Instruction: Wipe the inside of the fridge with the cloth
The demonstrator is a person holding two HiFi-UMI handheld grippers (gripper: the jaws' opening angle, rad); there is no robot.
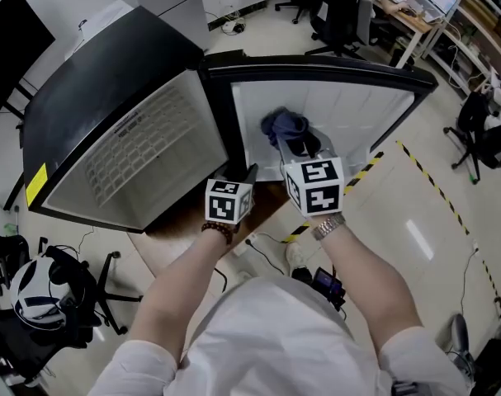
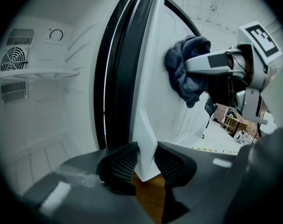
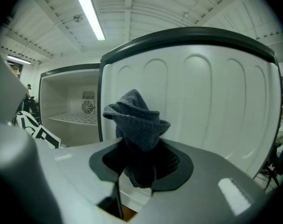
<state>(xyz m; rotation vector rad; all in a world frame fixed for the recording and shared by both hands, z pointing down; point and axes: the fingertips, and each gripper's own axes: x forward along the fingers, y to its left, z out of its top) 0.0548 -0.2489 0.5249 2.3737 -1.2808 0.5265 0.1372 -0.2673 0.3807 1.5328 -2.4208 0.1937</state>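
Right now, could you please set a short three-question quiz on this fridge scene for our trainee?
1. True or false: the right gripper is shut on the cloth.
2. What does the left gripper clamp? A) a bottle B) the edge of the fridge door C) a drawer handle
3. Fill in: the cloth is held against the door's ____ face.
Key: 1 true; 2 B; 3 inner.
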